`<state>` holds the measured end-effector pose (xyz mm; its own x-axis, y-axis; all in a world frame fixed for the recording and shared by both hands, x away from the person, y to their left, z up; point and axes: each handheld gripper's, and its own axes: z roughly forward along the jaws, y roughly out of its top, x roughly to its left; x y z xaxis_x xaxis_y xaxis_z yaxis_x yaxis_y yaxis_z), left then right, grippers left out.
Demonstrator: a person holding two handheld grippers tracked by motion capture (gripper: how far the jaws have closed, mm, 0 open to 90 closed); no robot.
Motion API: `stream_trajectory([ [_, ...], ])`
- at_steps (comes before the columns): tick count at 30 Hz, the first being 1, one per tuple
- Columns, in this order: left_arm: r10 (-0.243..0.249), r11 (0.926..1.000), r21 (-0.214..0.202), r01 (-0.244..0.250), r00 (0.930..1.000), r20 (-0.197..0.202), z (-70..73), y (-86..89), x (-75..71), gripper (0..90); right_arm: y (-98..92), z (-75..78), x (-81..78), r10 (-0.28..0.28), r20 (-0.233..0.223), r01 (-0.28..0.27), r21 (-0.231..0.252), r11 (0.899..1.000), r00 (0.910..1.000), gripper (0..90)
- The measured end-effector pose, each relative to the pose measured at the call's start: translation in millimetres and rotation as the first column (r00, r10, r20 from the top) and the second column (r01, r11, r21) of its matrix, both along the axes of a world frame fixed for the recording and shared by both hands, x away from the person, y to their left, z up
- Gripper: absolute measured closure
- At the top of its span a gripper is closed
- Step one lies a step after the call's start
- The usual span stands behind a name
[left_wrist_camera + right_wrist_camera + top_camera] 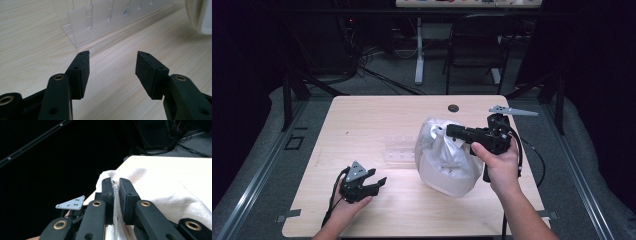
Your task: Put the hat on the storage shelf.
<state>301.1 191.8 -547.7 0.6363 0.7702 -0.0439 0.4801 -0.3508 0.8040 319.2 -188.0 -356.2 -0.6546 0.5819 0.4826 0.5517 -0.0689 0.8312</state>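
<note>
Right gripper view has the right gripper [116,185] pinching the white cap [160,187], so lift slowly; left gripper [112,71] sits spread, empty.

A white cap [446,160] sits on the pale, wood-grained table [362,120]; the rack [399,150] is clear plastic, both grippers black (grey plates on top).
</note>
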Motion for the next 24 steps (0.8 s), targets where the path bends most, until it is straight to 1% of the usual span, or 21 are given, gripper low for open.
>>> stream_trajectory([
  [2, -0.002, 1.0000, -0.005, 0.002, 1.0000, 0.002, 0.5, -2.0, -1.3, 45.5, 2.5, 2.4, -0.9, -0.016, 0.022, 0.017, -0.022, 1.000, 0.9996, 83.0],
  [3, -0.018, 0.9998, -0.004, 0.018, 0.9998, 0.011, 1.8, -5.7, -2.9, 45.5, 3.9, 3.7, -1.1, -0.020, 0.035, 0.021, -0.033, 0.999, 0.9992, 83.0],
  [5, -0.027, 0.9996, -0.008, 0.027, 0.9995, 0.019, 3.7, -10.2, -5.5, 45.5, 7.4, 5.9, -1.6, -0.036, 0.058, 0.039, -0.046, 0.998, 0.9976, 83.0],
  [8, -0.046, 0.9987, -0.019, 0.047, 0.9979, 0.046, 7.5, -18.4, -10.1, 45.2, 11.9, 9.2, -1.5, -0.053, 0.081, 0.057, -0.054, 0.997, 0.9953, 83.0],
  [9, -0.054, 0.9982, -0.025, 0.055, 0.9972, 0.052, 9.2, -21.3, -11.8, 44.8, 13.4, 10.2, -1.5, -0.059, 0.093, 0.064, -0.054, 0.996, 0.9939, 83.1],
  [10, -0.054, 0.9982, -0.025, 0.055, 0.9972, 0.052, 9.2, -21.3, -11.8, 44.6, 13.4, 10.2, -1.5, -0.059, 0.093, 0.064, -0.054, 0.996, 0.9939, 83.1],
  [11, -0.070, 0.9969, -0.031, 0.073, 0.9945, 0.078, 12.8, -28.0, -14.8, 44.2, 17.3, 12.4, -1.3, -0.070, 0.116, 0.077, -0.057, 0.995, 0.9908, 83.1],
  [15, -0.096, 0.9935, -0.048, 0.103, 0.9878, 0.123, 21.9, -43.9, -21.2, 42.7, 26.2, 18.7, -0.3, -0.080, 0.142, 0.090, -0.064, 0.994, 0.9866, 83.1],
  [17, -0.106, 0.9917, -0.058, 0.115, 0.9847, 0.138, 26.7, -53.0, -23.8, 42.1, 30.1, 22.6, 1.2, -0.089, 0.151, 0.100, -0.067, 0.993, 0.9845, 83.1],
  [18, -0.106, 0.9917, -0.058, 0.115, 0.9847, 0.138, 26.7, -53.0, -23.8, 42.1, 30.1, 22.6, 1.2, -0.089, 0.151, 0.100, -0.067, 0.993, 0.9845, 83.1],
  [19, -0.125, 0.9883, -0.068, 0.136, 0.9807, 0.150, 31.5, -63.0, -26.0, 42.3, 33.1, 26.8, 3.1, -0.095, 0.154, 0.107, -0.067, 0.992, 0.9835, 83.0],
  [20, -0.131, 0.9871, -0.071, 0.144, 0.9784, 0.160, 33.7, -68.6, -27.3, 42.3, 34.3, 28.8, 4.2, -0.095, 0.154, 0.106, -0.066, 0.992, 0.9835, 83.0],
  [23, -0.145, 0.9845, -0.071, 0.160, 0.9730, 0.179, 38.9, -86.9, -29.4, 42.6, 38.5, 33.1, 6.4, -0.106, 0.160, 0.117, -0.063, 0.991, 0.9814, 83.0],
  [24, -0.145, 0.9845, -0.071, 0.160, 0.9730, 0.179, 38.9, -86.9, -29.4, 42.6, 38.5, 33.1, 6.4, -0.106, 0.160, 0.117, -0.063, 0.991, 0.9814, 83.0],
])
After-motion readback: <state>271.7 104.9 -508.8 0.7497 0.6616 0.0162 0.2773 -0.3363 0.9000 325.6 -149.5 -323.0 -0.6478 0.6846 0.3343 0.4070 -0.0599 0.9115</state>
